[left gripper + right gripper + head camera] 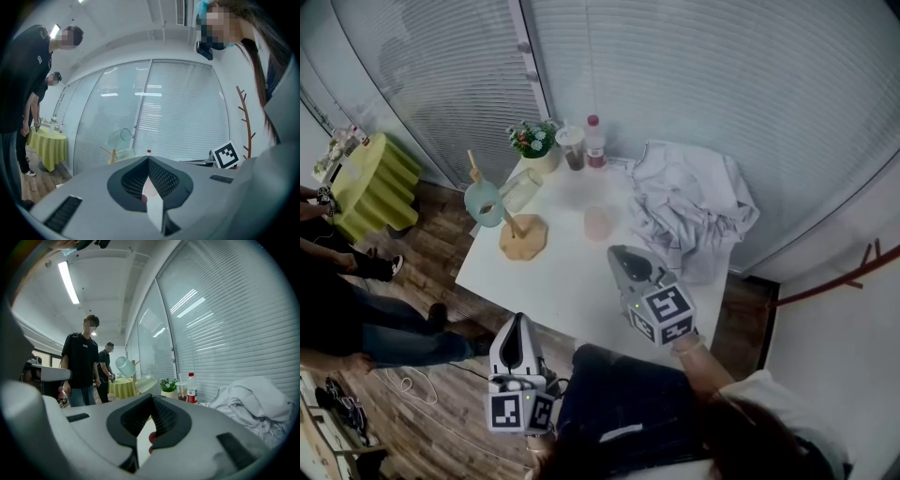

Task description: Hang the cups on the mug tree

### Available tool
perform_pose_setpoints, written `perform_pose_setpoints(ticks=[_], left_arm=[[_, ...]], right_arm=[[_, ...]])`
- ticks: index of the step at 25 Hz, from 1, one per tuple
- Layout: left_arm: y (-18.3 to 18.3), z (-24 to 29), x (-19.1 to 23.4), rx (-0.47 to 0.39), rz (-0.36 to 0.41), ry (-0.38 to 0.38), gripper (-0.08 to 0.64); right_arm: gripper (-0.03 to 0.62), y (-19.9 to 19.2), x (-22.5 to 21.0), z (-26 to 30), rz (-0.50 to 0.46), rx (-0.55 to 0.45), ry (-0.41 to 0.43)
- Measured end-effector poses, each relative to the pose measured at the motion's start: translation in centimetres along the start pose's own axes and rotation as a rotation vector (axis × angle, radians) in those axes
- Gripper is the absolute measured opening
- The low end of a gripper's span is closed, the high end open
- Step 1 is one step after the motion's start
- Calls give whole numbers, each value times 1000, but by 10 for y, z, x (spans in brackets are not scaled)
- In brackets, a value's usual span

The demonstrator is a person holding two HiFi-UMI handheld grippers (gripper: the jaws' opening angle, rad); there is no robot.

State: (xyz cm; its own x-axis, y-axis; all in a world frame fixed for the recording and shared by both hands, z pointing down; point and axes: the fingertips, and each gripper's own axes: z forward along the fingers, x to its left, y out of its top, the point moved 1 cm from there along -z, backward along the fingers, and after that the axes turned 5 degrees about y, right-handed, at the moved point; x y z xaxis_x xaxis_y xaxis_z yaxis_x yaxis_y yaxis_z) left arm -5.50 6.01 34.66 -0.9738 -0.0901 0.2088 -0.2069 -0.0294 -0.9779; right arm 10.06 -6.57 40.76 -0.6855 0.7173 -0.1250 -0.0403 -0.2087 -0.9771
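Note:
A wooden mug tree (523, 236) stands near the left edge of the white table (572, 281). A teal cup (484, 202) and a clear cup (521, 190) hang on its pegs. A pale pink cup (597, 223) stands upright on the table to the right of the tree. My right gripper (617, 251) hovers over the table just in front of that cup, shut and holding nothing. My left gripper (517, 321) is off the table's near edge, shut and holding nothing. In the right gripper view the teal cup (125, 366) and clear cup (146, 383) show beyond the shut gripper (151, 397).
A potted plant (534, 139), a drink cup (573, 148) and a bottle (595, 142) line the table's far edge. A crumpled white cloth (689, 211) covers its right side. People stand at the left near a yellow-green table (370, 183). A coat rack (853, 272) is at the right.

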Motion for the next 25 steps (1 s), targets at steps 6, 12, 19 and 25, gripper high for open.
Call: perform_pose_setpoints(ticks=[6,12,19,25], left_arm=[[-10,15,14,62,53,-9,-5],[2,33,22,28,26,-59,-5],[-6,49,43,90,46,-70,-5],[-5,62,54,97,17,-101,-3]], right_arm=[[-3,0,-10,9,-9,5,-43],[-3,-2,-14,25,-8,23,-86],[2,-11,-21,46,-17,57,-125],[2,-21,-34,60,-9,85,-167]])
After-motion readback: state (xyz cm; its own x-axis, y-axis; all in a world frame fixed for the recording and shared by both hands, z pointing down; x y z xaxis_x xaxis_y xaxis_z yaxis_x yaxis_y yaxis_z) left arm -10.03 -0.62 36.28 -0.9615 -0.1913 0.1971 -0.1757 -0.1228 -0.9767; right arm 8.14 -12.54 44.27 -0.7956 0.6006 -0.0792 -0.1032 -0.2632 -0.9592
